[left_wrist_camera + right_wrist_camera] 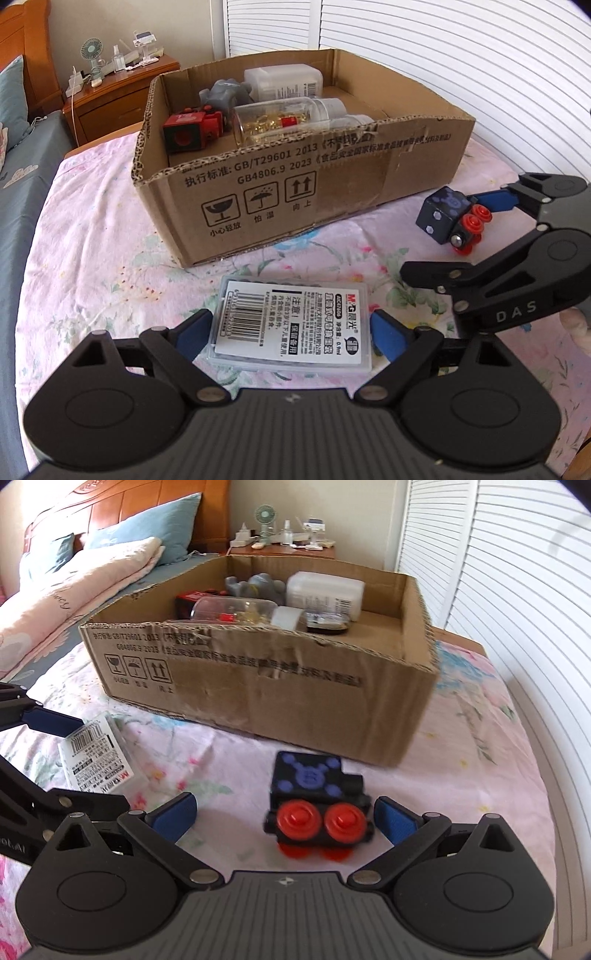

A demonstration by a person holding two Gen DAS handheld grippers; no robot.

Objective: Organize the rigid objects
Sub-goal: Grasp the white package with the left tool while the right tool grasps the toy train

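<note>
A: Status?
B: My left claw (291,330) is clenched on the flat clear plastic case w/ barcode label (291,325), bottom centre. My right claw (284,818) is released, straddling the dark blue toy train w/ red wheels (317,805).
A: Risk?
B: Case is slick, could slip before reaching the cardboard box (295,192); the train may roll away.

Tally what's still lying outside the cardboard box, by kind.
Dark blue toy train car: 1
Labelled clear plastic case: 1
Total: 2
</note>
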